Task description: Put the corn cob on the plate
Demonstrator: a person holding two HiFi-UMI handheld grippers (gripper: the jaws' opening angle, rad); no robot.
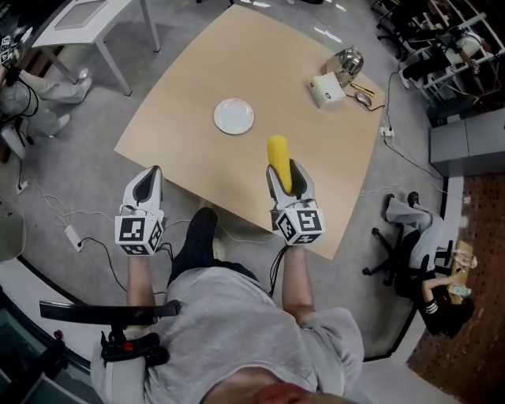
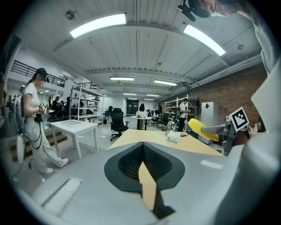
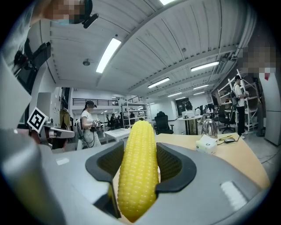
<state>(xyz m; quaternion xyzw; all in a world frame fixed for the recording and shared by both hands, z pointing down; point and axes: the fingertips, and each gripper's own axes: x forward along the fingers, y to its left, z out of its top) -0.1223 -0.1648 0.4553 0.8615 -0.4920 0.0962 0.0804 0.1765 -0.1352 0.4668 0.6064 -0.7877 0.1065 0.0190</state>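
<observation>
A white side table [image 1: 93, 17] stands on the floor off the far left. Nearer the person, the left gripper [image 1: 150, 170] hangs over the floor just off the tabletop's [image 1: 316, 150] near left edge. In its own view the jaws are together at the tips with nothing between them; only a thin sliver of the tan tabletop shows through lower down.

The plate [image 1: 233, 116] lies flat and bare on the tabletop, about midway across and nearer the left corner than the right.

To the right of the plate and closer to the person, the right gripper [image 1: 289, 170] is over the tabletop by its near edge. Its jaws are clamped on the cob [image 1: 277, 151], one dark pad on each side of the lower half, the yellow tip sticking out past the fingertips. The cob points away from the person and past the plate's right side; it is near the plate but clear of it, not on it.

Further right, by the far right corner, a white box [image 1: 326, 91] sits on the tabletop with a shiny kettle [image 1: 348, 61] just beside it.
</observation>
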